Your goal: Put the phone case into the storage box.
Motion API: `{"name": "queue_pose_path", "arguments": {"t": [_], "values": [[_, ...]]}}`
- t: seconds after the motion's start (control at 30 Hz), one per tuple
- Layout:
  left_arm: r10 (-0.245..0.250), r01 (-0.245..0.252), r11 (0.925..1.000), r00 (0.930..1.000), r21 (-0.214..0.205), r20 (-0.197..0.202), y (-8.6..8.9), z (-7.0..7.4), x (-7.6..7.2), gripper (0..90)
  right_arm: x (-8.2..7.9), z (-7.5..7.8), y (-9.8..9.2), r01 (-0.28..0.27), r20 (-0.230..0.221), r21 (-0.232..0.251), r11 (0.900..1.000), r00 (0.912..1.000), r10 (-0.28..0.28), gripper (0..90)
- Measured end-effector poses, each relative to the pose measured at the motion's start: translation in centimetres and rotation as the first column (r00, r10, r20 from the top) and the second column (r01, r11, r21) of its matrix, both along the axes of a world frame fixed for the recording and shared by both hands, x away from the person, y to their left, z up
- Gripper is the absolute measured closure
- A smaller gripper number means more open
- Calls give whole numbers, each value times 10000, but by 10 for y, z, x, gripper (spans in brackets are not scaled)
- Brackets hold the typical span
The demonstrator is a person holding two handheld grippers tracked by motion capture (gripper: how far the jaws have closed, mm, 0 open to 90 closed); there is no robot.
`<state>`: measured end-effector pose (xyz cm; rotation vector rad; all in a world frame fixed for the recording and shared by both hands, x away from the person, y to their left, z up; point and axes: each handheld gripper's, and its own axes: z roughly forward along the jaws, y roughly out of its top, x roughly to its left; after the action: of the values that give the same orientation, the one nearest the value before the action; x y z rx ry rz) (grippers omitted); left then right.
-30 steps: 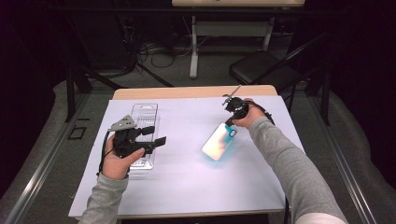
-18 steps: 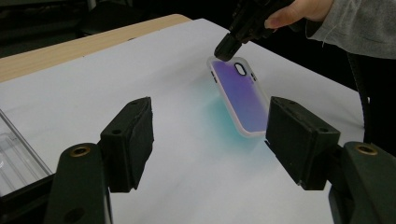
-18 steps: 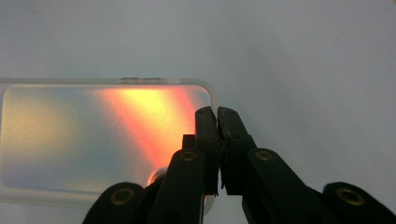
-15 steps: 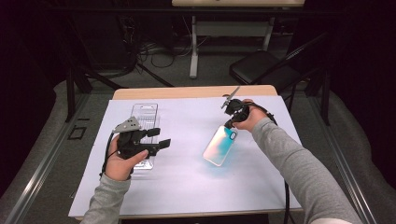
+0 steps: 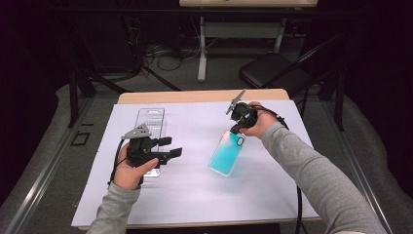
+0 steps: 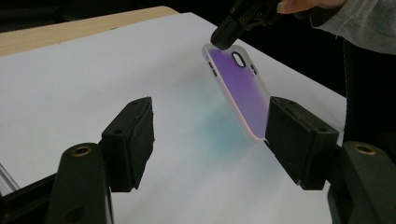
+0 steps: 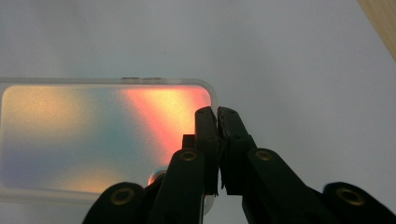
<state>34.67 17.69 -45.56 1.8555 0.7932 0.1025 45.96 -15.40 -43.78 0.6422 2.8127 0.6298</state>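
Lifting case (image 5: 227, 152) by its top edge, right gripper (image 5: 237, 127) jaws clamped on it; left gripper (image 5: 171, 147) jaws open, empty. Next: steady handover or placement.

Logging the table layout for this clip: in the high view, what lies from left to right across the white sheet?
Left gripper above the clear plastic tray → iridescent phone case → right gripper, pinching the case's top edge.

The right gripper (image 7: 217, 114) has its jaws pinched together on the corner edge of a phone case (image 7: 93, 140). The case spreads left of the fingertips, shimmering orange and teal, above the white table sheet (image 7: 303, 56).
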Motion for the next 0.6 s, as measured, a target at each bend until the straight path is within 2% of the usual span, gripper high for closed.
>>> {"name": "queue_pose_path", "arguments": {"t": [0.13, 0.3, 0.43, 0.6], "values": [[-188, 178, 9996, 9986, -204, -491, -4, -4, 1, 340, -5, 5, 4, -175, 113, -1, 9998, 9998, 175, 881], [-344, 327, 9992, 9961, -219, -808, -11, -8, 0, 358, -11, 11, 10, -436, 285, -27, 9990, 9986, 436, 881], [-395, 363, 9989, 9919, -282, -1209, -16, -13, -1, 365, -14, 13, 14, -583, 343, -68, 9983, 9977, 585, 881], [-598, 512, 9971, 9845, -563, -1650, -21, -19, 0, 377, -18, 14, 18, -779, 436, -98, 9969, 9960, 782, 881]]}}
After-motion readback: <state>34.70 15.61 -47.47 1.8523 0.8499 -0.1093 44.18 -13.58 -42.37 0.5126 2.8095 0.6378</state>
